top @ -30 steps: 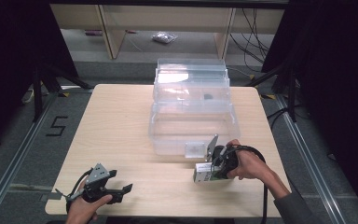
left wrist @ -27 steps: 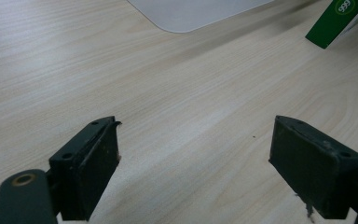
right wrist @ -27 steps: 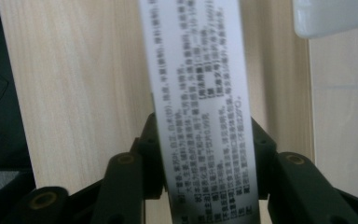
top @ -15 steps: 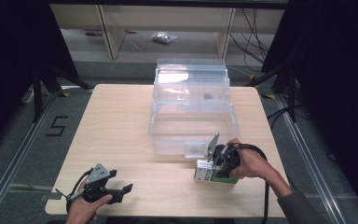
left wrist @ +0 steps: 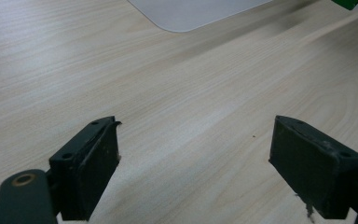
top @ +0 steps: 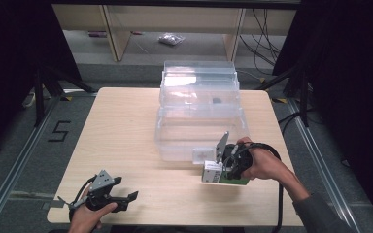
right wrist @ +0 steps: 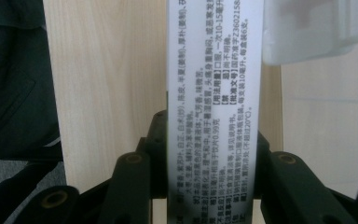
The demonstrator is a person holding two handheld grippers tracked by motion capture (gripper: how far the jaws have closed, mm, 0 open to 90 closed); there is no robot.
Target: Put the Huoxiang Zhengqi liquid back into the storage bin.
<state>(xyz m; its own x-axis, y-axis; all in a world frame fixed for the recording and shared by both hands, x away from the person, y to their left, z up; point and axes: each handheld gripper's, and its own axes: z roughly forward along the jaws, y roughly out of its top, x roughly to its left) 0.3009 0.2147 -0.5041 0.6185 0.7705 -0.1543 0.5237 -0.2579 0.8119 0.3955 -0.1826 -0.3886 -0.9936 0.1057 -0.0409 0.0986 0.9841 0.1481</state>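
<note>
Right gripper [top: 222,170] just clamped the green-and-white box [top: 213,172] and lifted it off the counter [top: 126,131]; left gripper [top: 119,198] idle, jaws spread.

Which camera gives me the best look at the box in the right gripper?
The right gripper view: the box stands large between the black jaws, its printed side readable. The high view shows it small, white and green, at the right gripper. The left gripper view catches a green corner.

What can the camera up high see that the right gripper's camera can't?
High view: the whole table, the stacked clear bins, and the left gripper with open jaws. Right gripper view: small black print on the white box, too tiny to read from above. Both: that box clamped in the right gripper, and a corner of a clear bin.
</note>
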